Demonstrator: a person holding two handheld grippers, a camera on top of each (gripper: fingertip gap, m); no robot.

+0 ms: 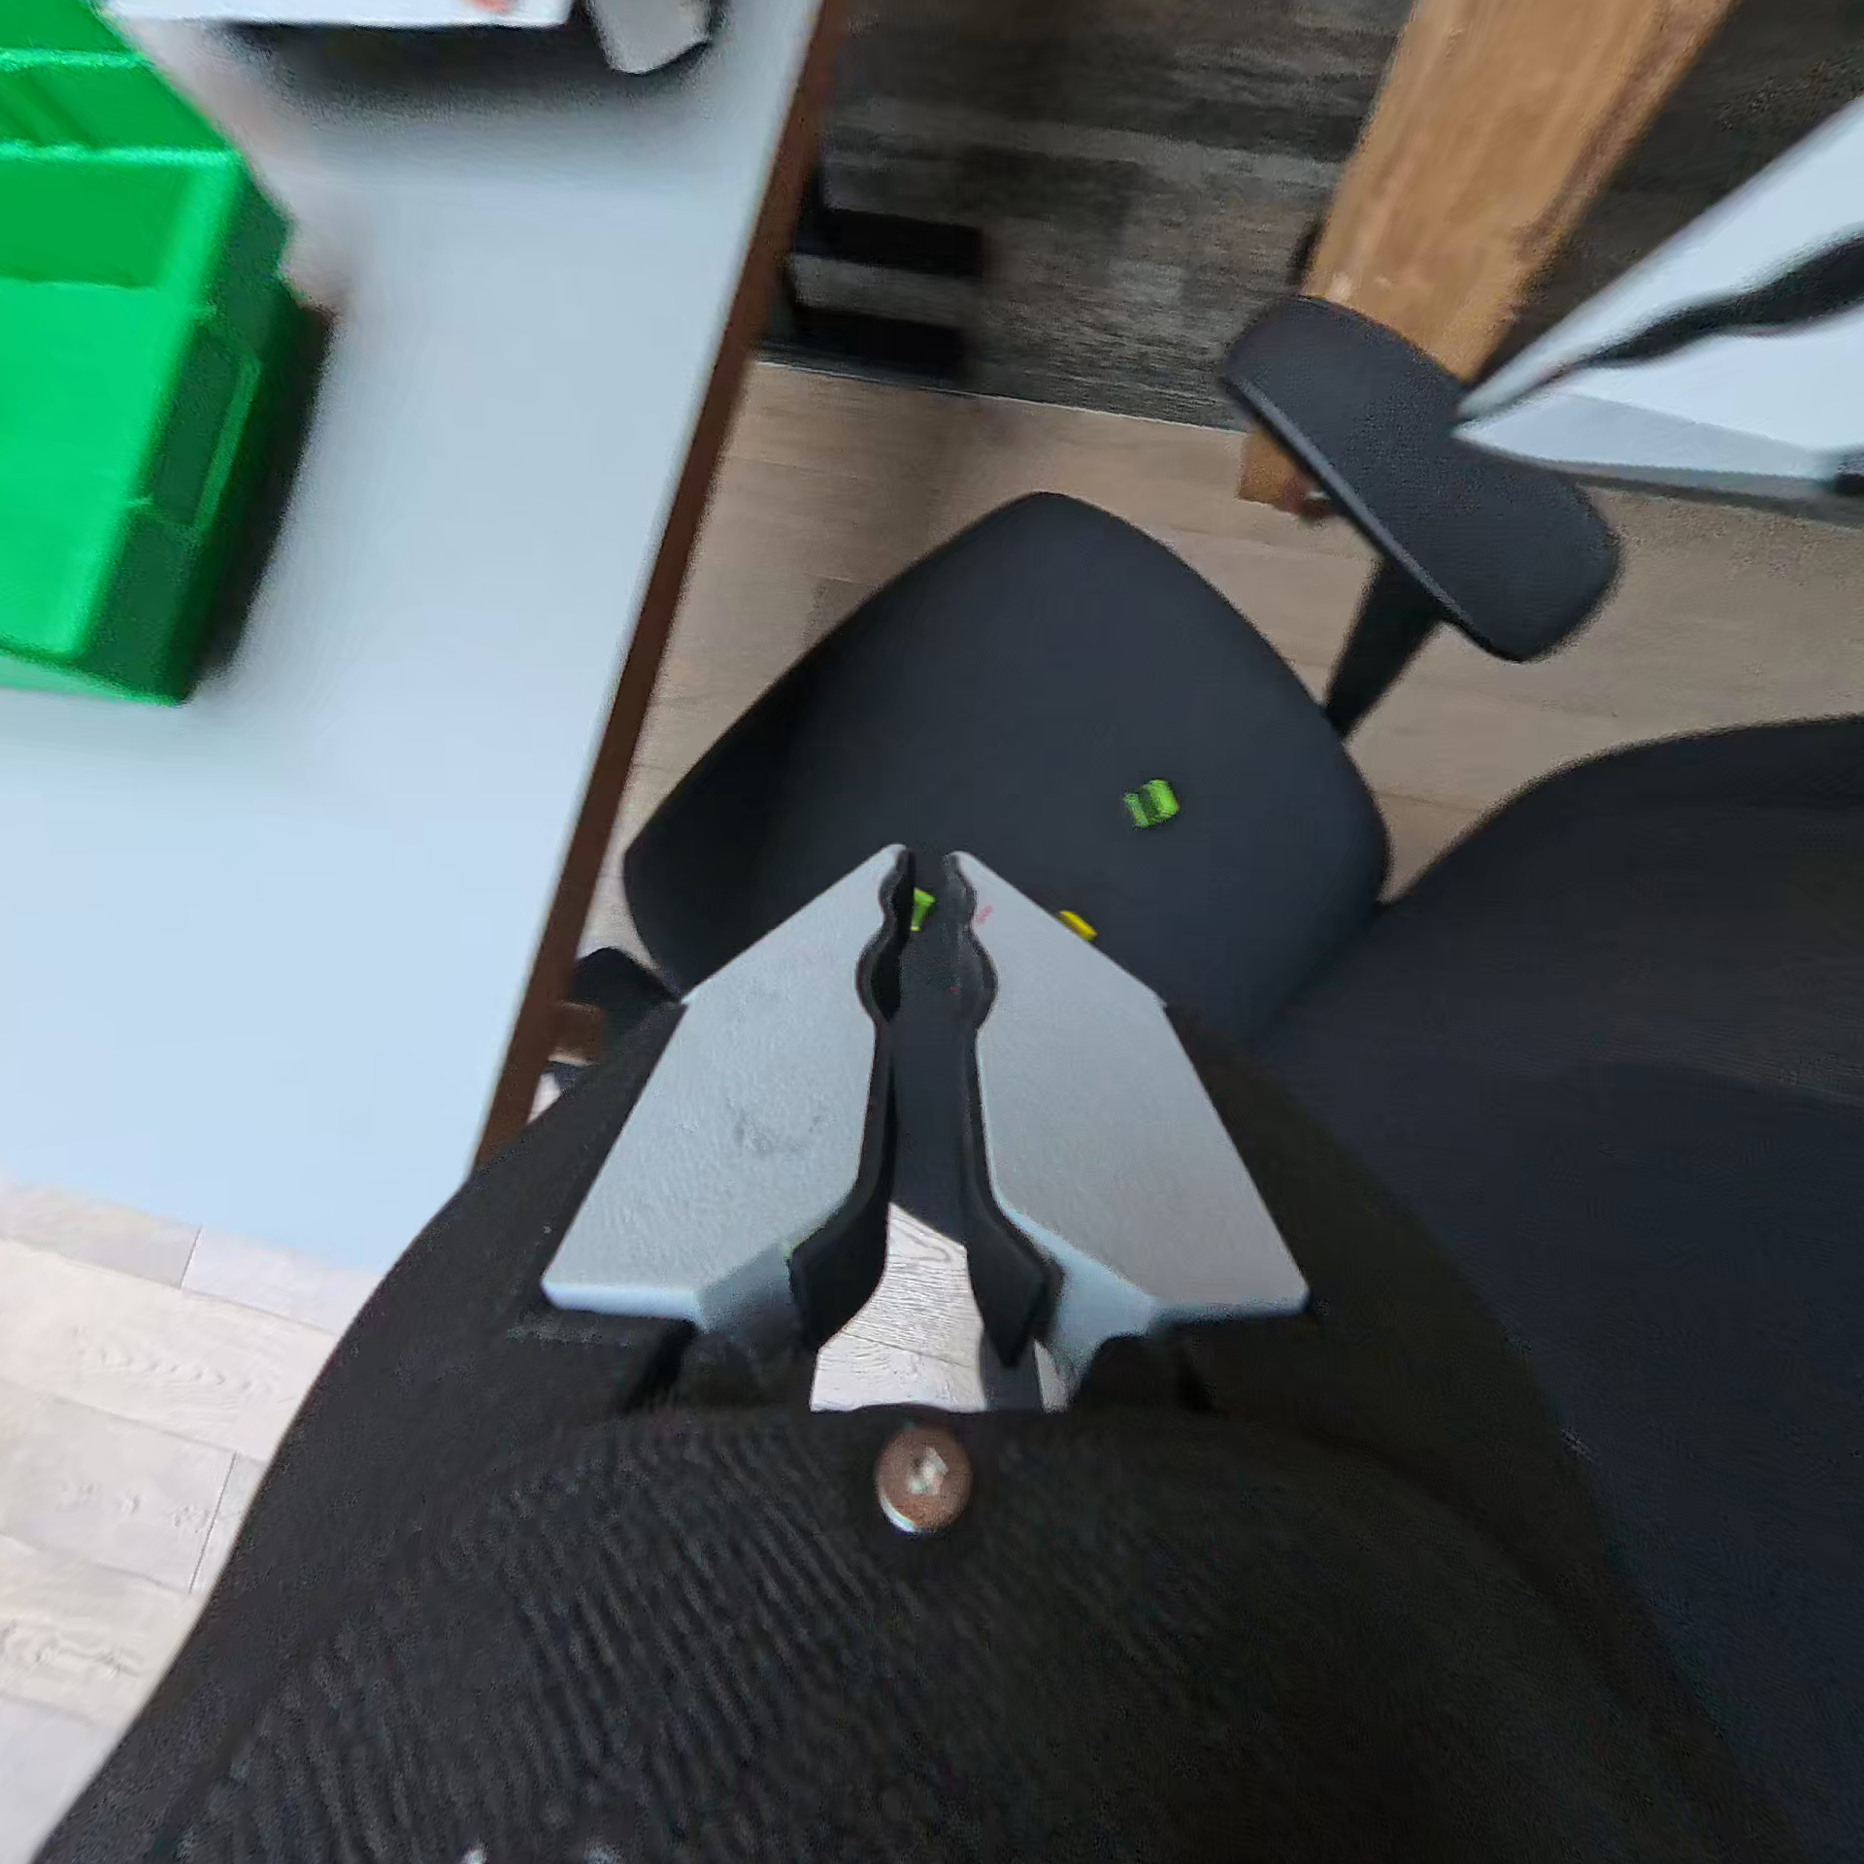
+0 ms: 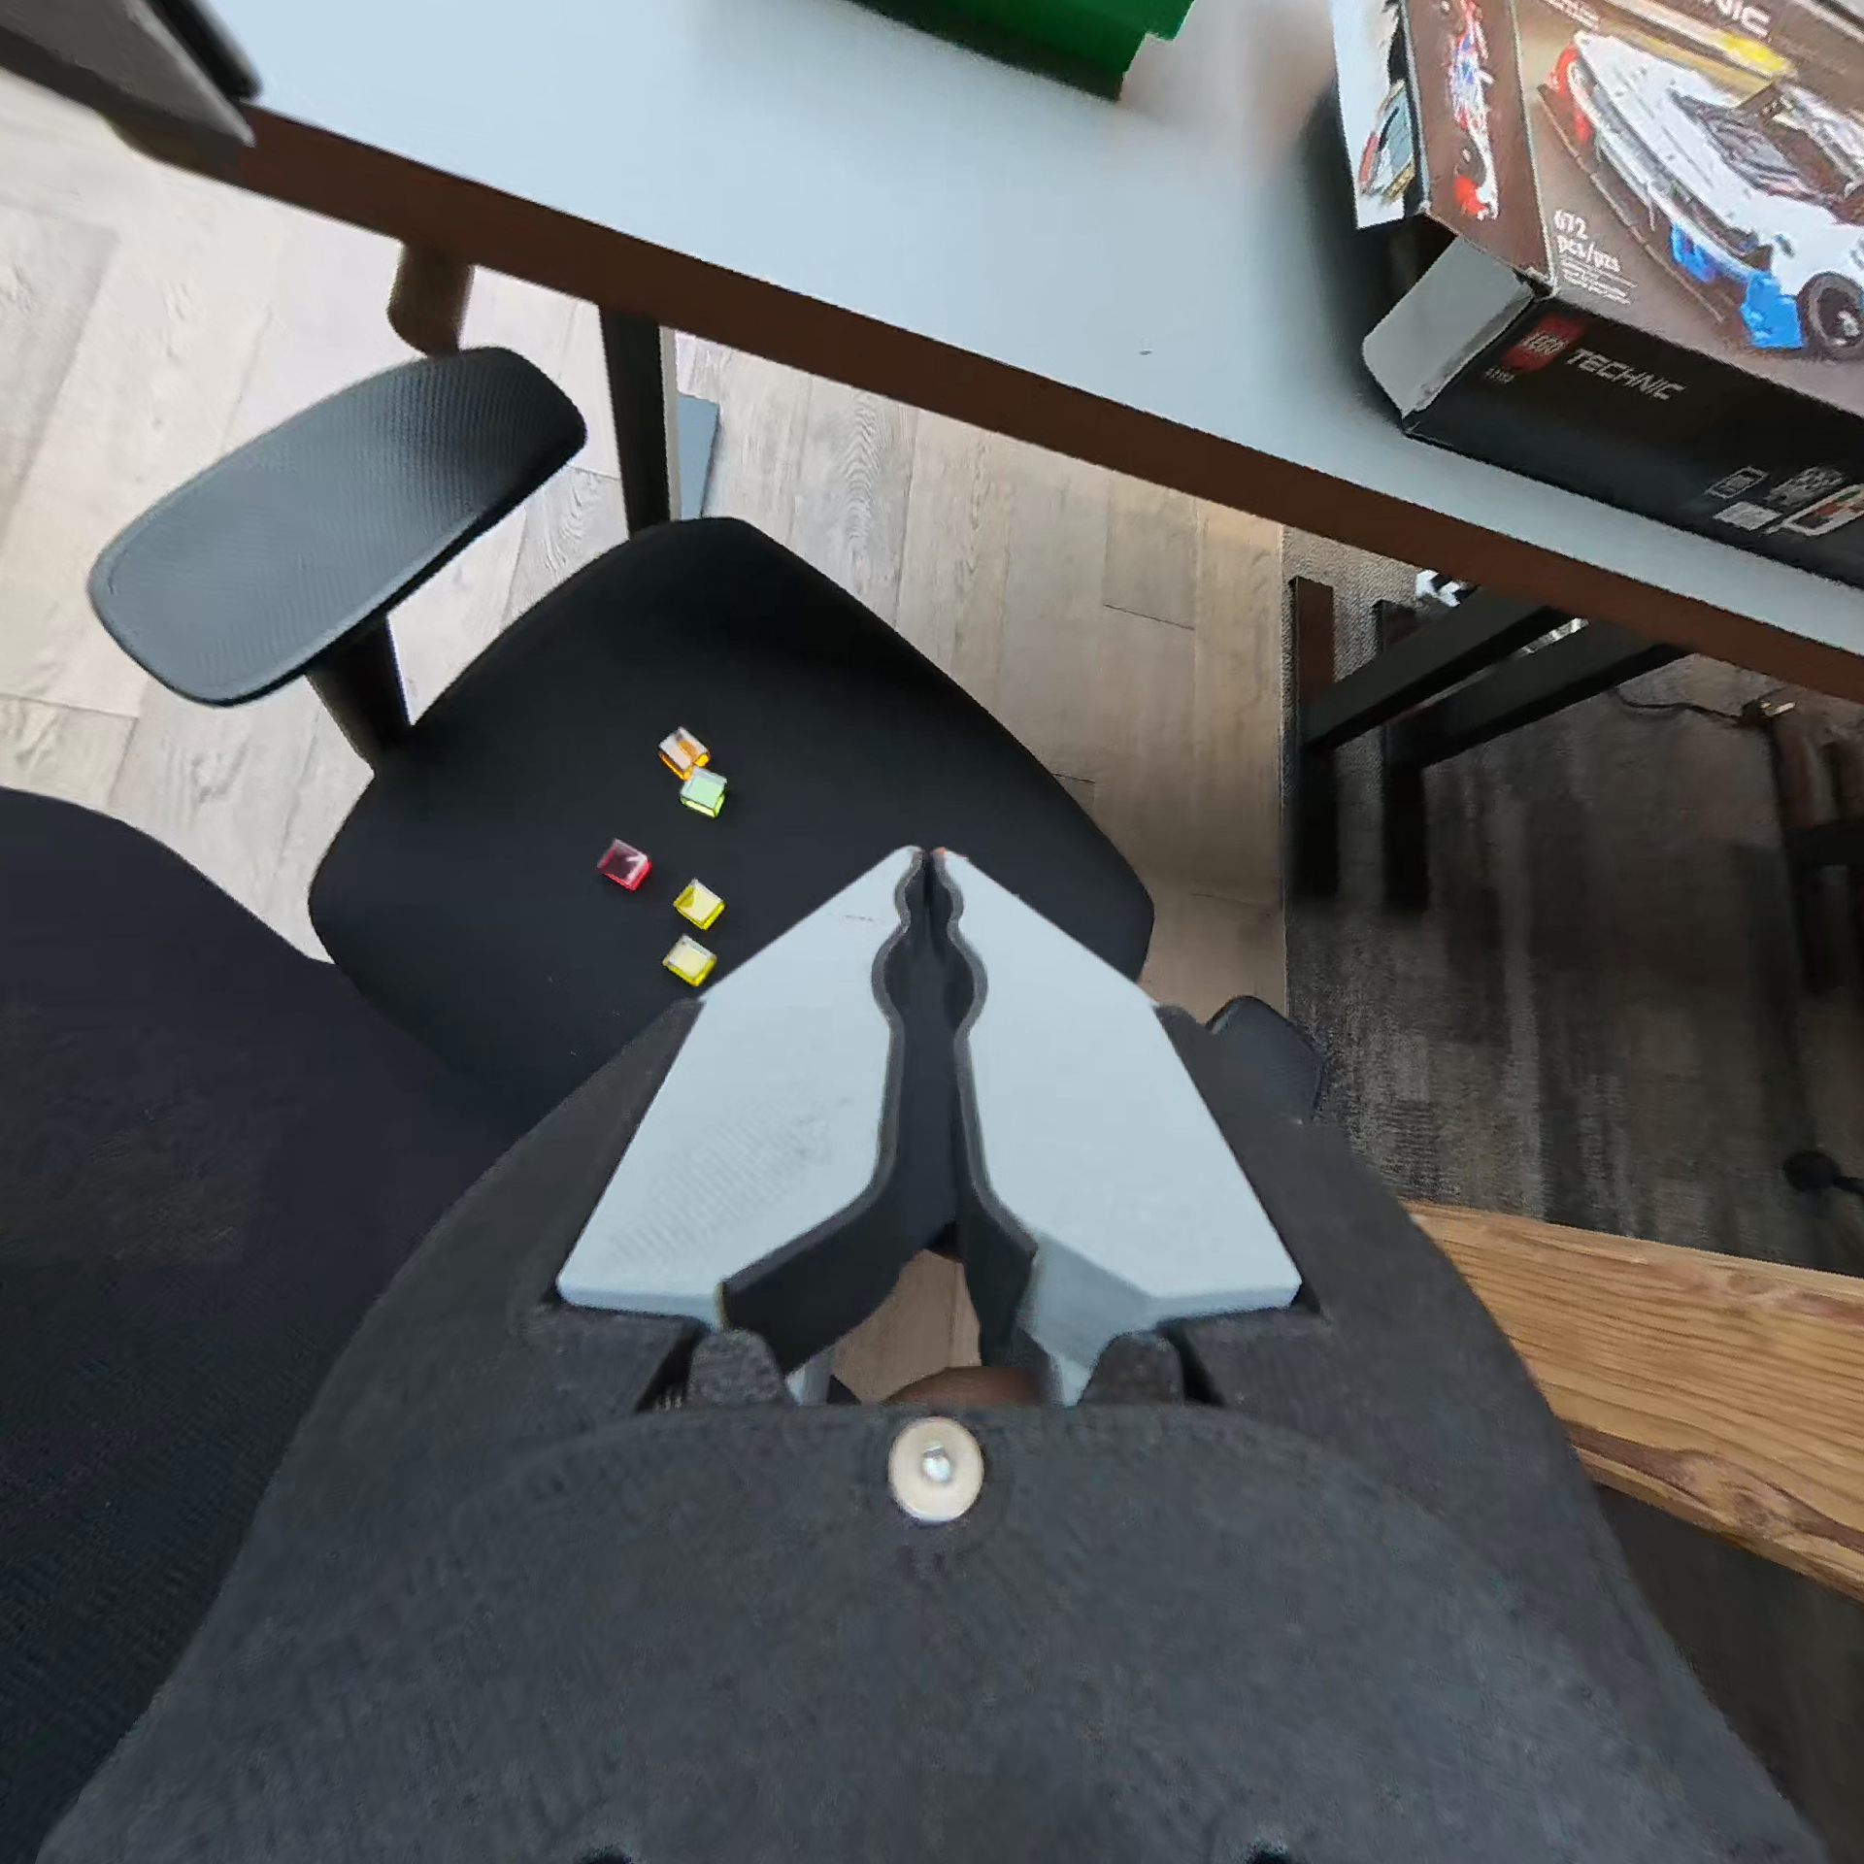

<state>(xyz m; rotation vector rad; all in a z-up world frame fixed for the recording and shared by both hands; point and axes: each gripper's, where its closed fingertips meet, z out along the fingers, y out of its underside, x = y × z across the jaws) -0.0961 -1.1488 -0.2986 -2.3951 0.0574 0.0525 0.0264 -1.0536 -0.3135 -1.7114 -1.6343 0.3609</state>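
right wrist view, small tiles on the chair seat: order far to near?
orange tile → green tile → red tile → upper yellow tile → lower yellow tile, nearest the right tool, whose tips are closed together above the seat.

Printed lettering — on the cardboard box (image 2: 1654, 303)

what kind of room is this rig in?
Probably an office or workroom: a black office chair with padded armrests pulled up by a grey desk, wood-look flooring underneath. A toy building-set box and green bins sit on the desk.
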